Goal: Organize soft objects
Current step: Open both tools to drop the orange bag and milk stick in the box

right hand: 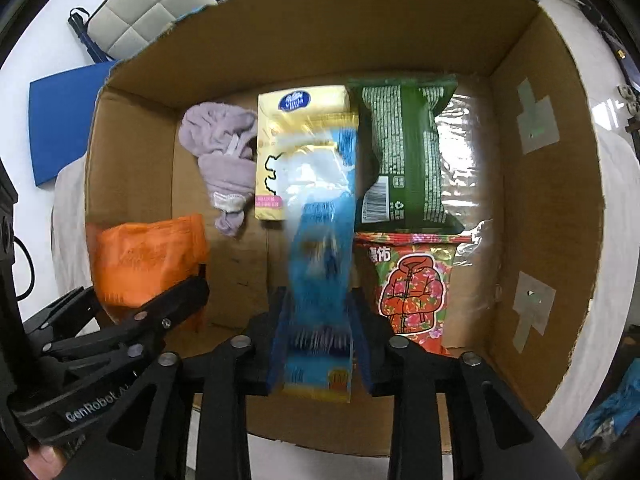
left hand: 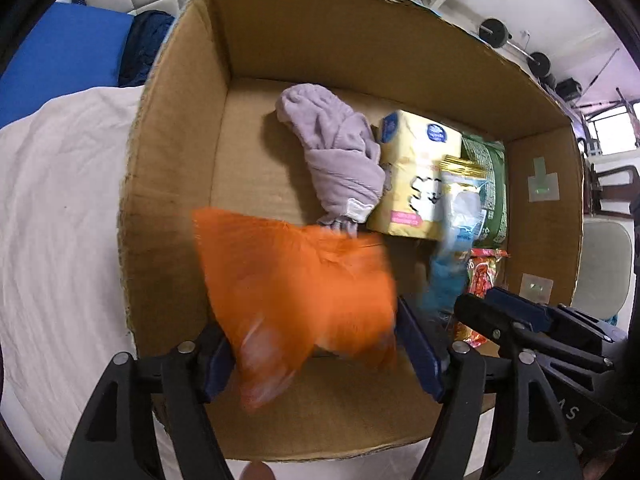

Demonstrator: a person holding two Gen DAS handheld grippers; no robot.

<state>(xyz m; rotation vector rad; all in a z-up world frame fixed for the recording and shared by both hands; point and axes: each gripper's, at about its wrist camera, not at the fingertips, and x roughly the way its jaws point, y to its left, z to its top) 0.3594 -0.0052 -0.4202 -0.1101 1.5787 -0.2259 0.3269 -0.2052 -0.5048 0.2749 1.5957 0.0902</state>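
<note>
The orange bag (left hand: 296, 296) hangs in the left claw (left hand: 316, 356), the blue packet (right hand: 320, 264) is pinched in the right claw (right hand: 320, 344), both over the cardboard box (right hand: 560, 200). Dropped carelessly, either could land crumpled on the packs below.

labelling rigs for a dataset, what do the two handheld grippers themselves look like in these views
Both are alike: the left gripper and the right gripper have matte black plastic frames with triangular cut-outs, round silver pivot pins and flat dark blue fingers. White lettering reading GenRobot runs along the left gripper's body as seen from the right wrist view. No cables or sleeves show clearly; only a bit of bare skin at a frame edge.
</note>
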